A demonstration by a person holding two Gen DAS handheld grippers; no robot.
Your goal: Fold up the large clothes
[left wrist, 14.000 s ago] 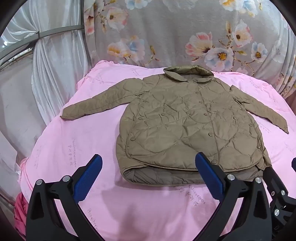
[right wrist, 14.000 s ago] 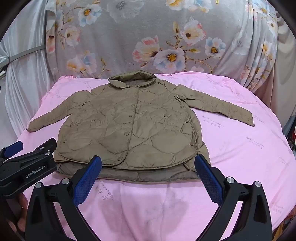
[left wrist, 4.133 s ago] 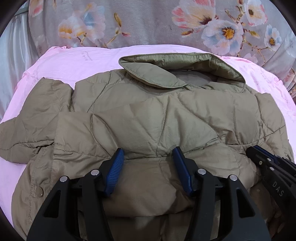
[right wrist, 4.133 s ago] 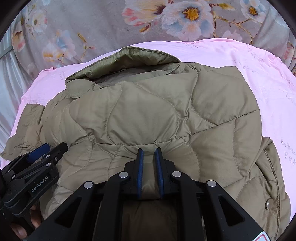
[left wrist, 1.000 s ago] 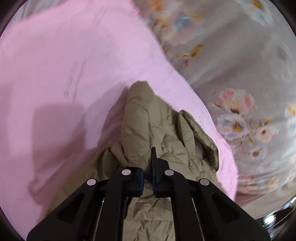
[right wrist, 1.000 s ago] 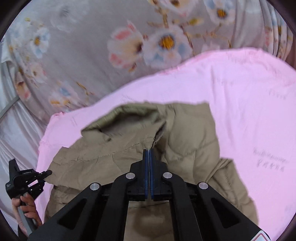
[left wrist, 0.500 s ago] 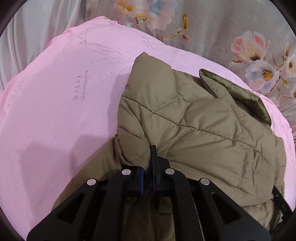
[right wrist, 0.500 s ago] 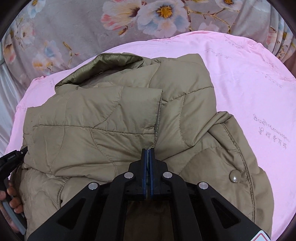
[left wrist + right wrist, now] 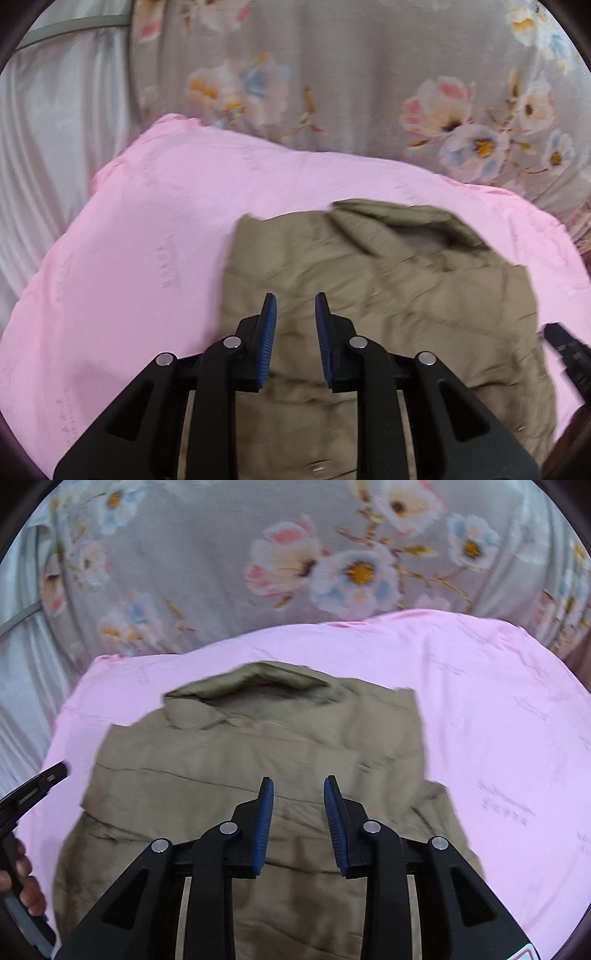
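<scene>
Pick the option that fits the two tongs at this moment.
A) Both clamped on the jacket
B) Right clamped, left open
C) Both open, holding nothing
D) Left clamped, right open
C: the left tongs and the right tongs each show a clear gap between their blue pads, and the olive jacket lies unheld on the pink sheet.

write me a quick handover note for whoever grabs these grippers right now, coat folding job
Left gripper: open, empty, above the coat's left half.
Right gripper: open, empty, above the coat's middle.
Quilted olive coat: lies on the pink sheet, collar at the far end toward the floral curtain.
Done: both sleeves are tucked in and the body is a compact bundle.
Left: probably check the near hem, hidden behind the fingers, and square up the uneven right edge if it needs it.
</scene>
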